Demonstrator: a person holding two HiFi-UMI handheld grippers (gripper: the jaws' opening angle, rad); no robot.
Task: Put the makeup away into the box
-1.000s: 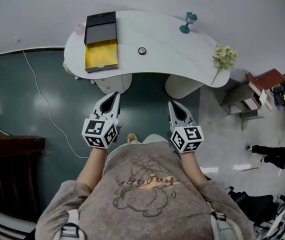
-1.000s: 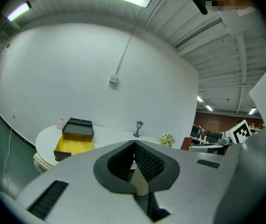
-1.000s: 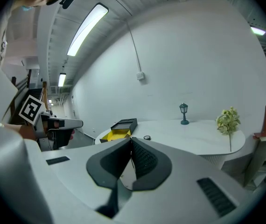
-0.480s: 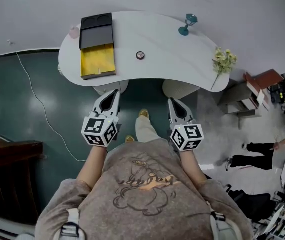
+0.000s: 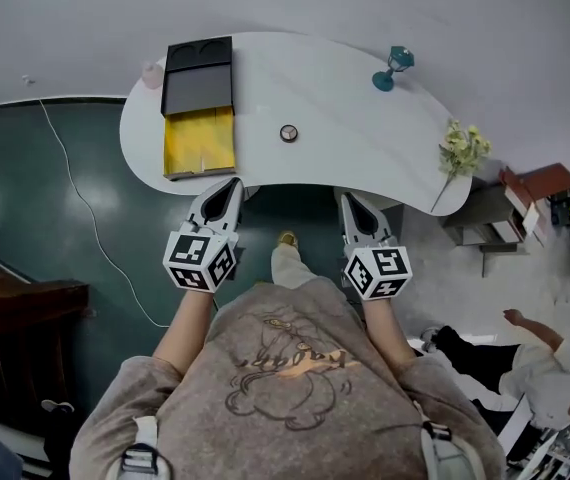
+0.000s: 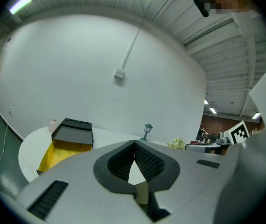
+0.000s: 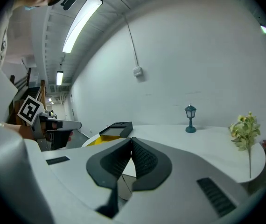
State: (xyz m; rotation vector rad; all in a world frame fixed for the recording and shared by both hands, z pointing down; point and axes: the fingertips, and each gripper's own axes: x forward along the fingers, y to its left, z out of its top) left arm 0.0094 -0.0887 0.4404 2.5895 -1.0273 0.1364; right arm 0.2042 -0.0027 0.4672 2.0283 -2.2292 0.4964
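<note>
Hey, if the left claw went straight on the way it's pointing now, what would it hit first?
The left claw would probably meet the near edge of the white curved table, just right of the open black box with yellow lining. Depth is uncertain.

Box (image 5: 199, 108): long rectangular case, open and lying flat in the upper left of the head view. Its black section, with two shallow round recesses, is at the top, and its bright yellow-lined section points down toward the near edge of the white table (image 5: 355, 88). Makeup (image 5: 288, 133): one small round piece with a dark rim and pale centre, lying flat near upper centre of the frame, right of the box and apart from it.
</note>
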